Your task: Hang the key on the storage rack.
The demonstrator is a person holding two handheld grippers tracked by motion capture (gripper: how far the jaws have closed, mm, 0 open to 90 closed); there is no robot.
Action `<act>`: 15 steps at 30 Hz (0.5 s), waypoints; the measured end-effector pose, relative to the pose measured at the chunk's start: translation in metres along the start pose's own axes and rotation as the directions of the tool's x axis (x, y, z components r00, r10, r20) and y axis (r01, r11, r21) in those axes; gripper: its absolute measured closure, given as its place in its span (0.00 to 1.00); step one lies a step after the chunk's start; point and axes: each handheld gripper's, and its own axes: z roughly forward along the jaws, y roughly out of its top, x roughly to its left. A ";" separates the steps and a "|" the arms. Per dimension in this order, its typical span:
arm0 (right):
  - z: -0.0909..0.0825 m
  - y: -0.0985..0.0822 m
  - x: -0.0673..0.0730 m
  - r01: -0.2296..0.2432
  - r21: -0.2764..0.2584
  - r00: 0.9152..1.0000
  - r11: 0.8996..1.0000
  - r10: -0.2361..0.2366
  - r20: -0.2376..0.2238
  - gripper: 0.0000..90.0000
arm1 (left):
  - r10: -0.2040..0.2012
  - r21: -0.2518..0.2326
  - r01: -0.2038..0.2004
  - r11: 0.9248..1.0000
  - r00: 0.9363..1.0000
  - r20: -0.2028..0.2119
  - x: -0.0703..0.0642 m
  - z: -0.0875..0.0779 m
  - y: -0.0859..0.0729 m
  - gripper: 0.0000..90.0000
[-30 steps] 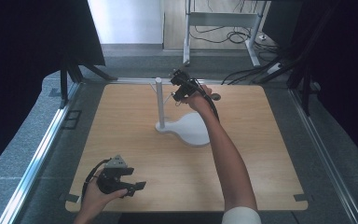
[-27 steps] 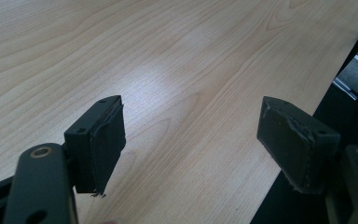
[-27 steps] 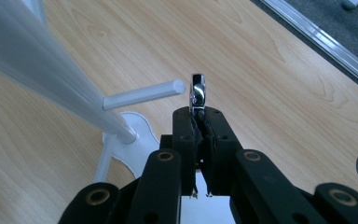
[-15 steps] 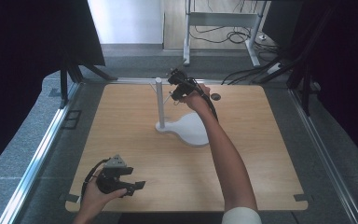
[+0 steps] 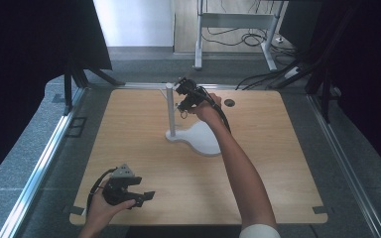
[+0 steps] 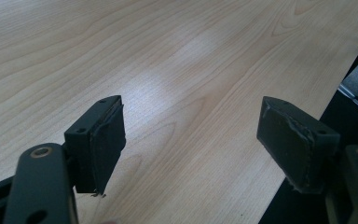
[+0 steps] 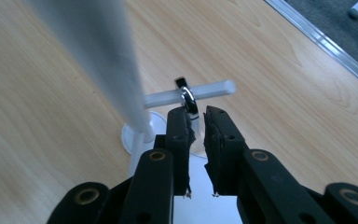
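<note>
High view: we see the wooden table with a white stand near its far middle, an upright post on a flat, lobed base. We judge the stand light but steady enough on that broad base, and stiff, though a push high on the post could tip it.

In the right gripper view a thin white peg sticks out sideways from the post, and a small metal ring hangs on it, touching the peg at its top. That ring is what we are working on. The right hand-held gripper sits just below it, its jaws narrow with a slim gap; they have just been opening a little, and the ring's lower edge lies at the tips, whether pinched or already freed we cannot tell.

We judge the ring hard, light, smooth and slippery, so it could twist or drop out of a loose pinch. We would take it across its flat faces at the lower edge, well inside the pads.

The left hand-held gripper rests near the table's near edge, jaws wide and empty.
</note>
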 end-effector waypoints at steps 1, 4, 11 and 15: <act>0.000 0.000 0.000 0.000 0.000 1.000 1.000 0.000 0.000 0.88 | 0.000 0.000 0.000 1.000 1.000 0.000 0.000 0.000 0.000 0.27; -0.003 -0.005 0.004 0.004 -0.011 1.000 1.000 -0.005 -0.016 0.84 | 0.000 0.001 0.000 1.000 1.000 -0.002 0.000 0.000 0.000 0.27; -0.013 -0.020 0.006 0.005 -0.039 0.999 0.999 -0.007 -0.031 0.73 | -0.001 0.004 0.001 1.000 1.000 -0.007 0.001 0.000 0.000 0.27; -0.026 -0.038 0.007 -0.022 -0.091 0.997 0.996 0.016 -0.069 0.65 | -0.002 0.010 0.002 1.000 1.000 -0.011 0.002 0.001 -0.001 0.27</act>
